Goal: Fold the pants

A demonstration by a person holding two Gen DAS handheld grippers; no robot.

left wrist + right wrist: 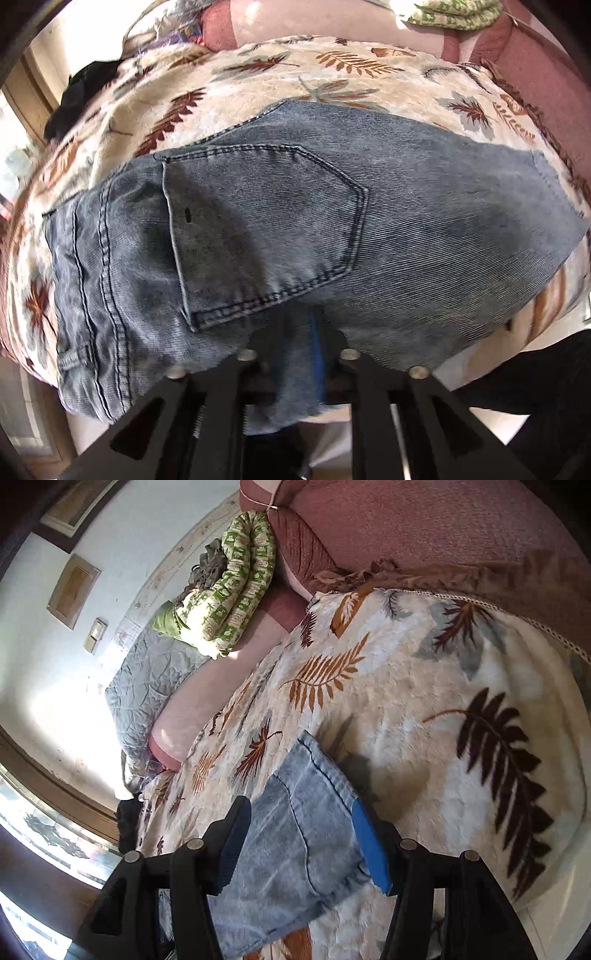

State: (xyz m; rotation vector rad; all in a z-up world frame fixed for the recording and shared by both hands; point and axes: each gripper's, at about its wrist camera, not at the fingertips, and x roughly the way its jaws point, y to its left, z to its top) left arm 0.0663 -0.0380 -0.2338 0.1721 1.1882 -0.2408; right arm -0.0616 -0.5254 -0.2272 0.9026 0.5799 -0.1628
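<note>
Faded blue jeans (295, 229) lie folded on a leaf-patterned blanket (280, 81), back pocket up, waistband at the left. My left gripper (295, 343) is at the near edge of the jeans, and a flap of denim runs between its fingers, hiding the tips. In the right wrist view the leg end of the jeans (295, 834) lies between the fingers of my right gripper (299, 838). The blue pads (371, 849) stand wide apart and do not pinch the cloth.
A rolled green-and-white quilt (229, 587) and a grey quilt (147, 686) lie at the far end of the pink bed. A dark garment (81, 99) sits at the blanket's far left. The pink headboard (406, 520) rises behind. A window (48, 834) is at the left.
</note>
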